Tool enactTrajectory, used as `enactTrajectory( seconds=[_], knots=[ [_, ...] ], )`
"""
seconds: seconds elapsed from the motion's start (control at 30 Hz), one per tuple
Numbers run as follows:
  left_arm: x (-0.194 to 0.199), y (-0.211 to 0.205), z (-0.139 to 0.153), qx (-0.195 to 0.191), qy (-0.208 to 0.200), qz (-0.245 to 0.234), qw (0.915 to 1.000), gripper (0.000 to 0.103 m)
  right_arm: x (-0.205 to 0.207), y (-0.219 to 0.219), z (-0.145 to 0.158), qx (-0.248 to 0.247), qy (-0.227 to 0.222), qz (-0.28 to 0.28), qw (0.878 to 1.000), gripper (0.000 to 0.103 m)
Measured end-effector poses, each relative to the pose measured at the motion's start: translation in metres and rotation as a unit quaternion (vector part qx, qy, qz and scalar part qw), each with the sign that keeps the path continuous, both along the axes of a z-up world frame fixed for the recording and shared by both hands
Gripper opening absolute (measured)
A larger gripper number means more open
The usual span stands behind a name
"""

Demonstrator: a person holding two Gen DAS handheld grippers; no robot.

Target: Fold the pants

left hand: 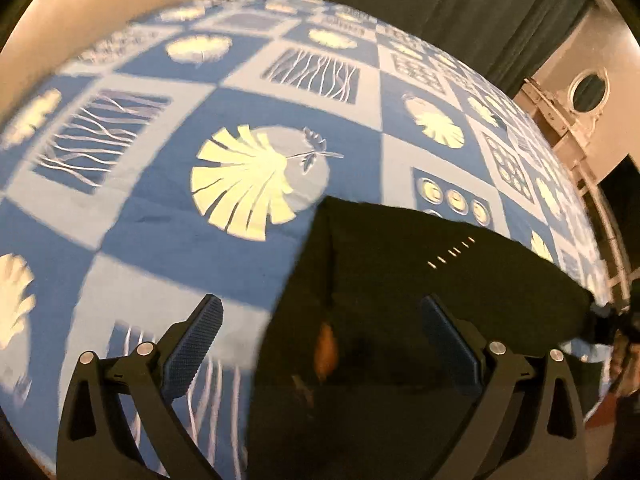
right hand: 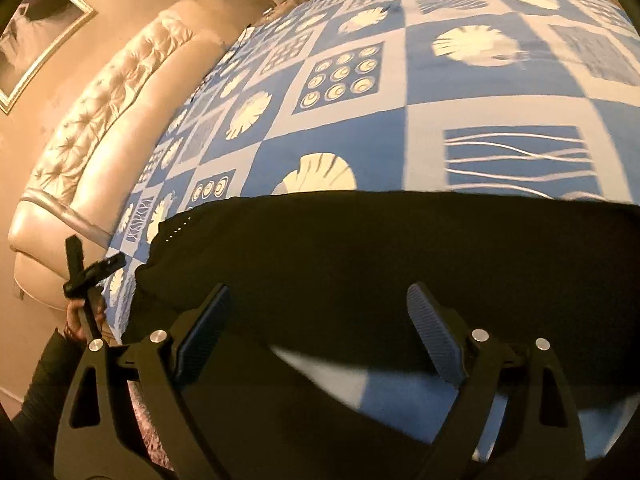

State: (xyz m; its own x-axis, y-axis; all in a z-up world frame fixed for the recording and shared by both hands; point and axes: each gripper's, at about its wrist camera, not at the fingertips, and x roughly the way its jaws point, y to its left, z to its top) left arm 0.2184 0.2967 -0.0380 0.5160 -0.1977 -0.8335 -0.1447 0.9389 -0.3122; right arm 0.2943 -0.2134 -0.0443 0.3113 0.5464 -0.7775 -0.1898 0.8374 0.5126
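Observation:
Black pants [left hand: 400, 280] lie spread flat on a bed with a blue patterned sheet [left hand: 200, 240]; a short row of white stitches shows near one edge. My left gripper [left hand: 320, 320] hovers open above the pants' left edge, one finger over the sheet and the other over the cloth. In the right wrist view the pants [right hand: 360, 248] stretch across the frame. My right gripper [right hand: 320, 300] stands open just above them, nothing pinched between its pads. The left gripper [right hand: 96, 249] also shows there at the pants' far-left end, open, held by a hand [right hand: 76, 320].
A cream tufted bed frame [right hand: 100, 120] curves round the bed's left side below a framed picture [right hand: 40, 32]. A dark curtain [left hand: 440, 8] and cream furniture with a round opening [left hand: 588, 88] stand beyond the bed. The sheet [right hand: 440, 80] runs well past the pants.

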Motion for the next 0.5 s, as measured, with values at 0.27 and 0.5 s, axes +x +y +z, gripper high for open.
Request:
enactTrajectory(
  seconds=[0.27,0.5],
  knots=[
    [0.054,-0.001,-0.039,0.009,0.03,-0.07,0.997,0.098,0.014,0.034,-0.022,-0.024,0.007,0.044,0.999,0.089],
    [0.067,-0.006,-0.038,-0.104,0.006,-0.129,0.9861,0.098,0.024,0.043,-0.026,-0.022,0.009,0.066,0.998,0.09]
  ],
)
